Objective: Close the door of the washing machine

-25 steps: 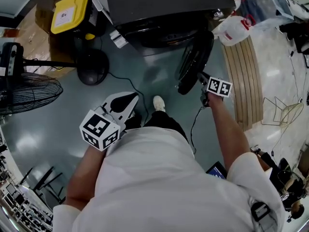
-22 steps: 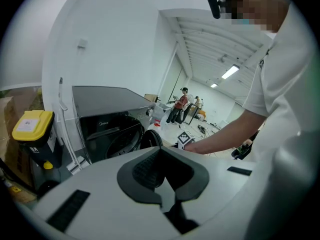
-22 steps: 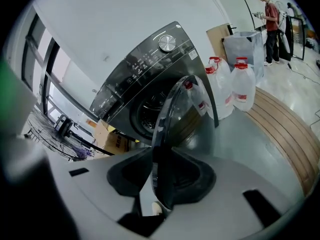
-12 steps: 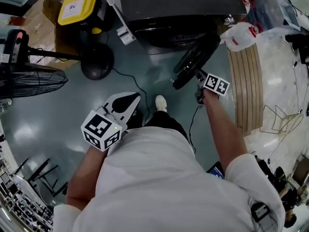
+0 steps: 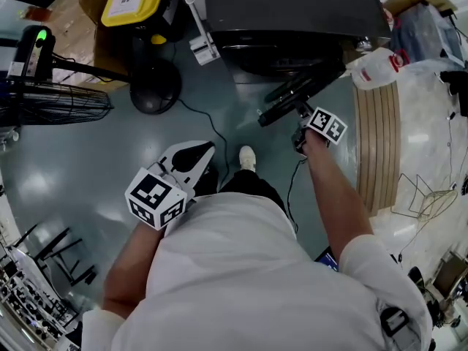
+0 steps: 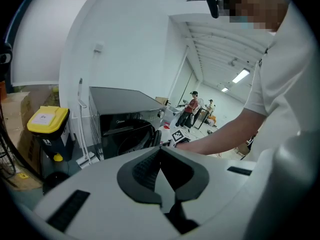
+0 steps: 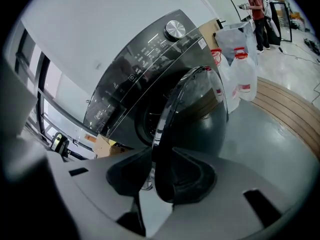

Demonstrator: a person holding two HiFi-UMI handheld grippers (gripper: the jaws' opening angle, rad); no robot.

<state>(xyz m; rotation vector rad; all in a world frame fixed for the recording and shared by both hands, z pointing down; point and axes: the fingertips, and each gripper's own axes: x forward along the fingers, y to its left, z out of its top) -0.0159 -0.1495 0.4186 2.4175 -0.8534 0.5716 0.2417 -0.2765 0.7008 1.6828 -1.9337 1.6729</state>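
Right claw (image 7: 161,156) clamps the rim of the round dark glass door (image 7: 212,119), which stands partly open from the dark grey front-loading washing machine (image 7: 132,79). Left claw (image 6: 161,151), jaws together and empty, hangs well before that machine. The rim could slip from this thin pinch, leaving the door unlatched.

Count: one washing machine (image 5: 292,13) with one door (image 5: 296,97); two grippers, left gripper (image 6: 161,156) and right gripper (image 7: 157,159). Two red-capped jugs (image 7: 245,81) right of the right gripper. One yellow-lidded bin (image 5: 135,0) and one floor fan (image 5: 58,104), left of the left gripper.
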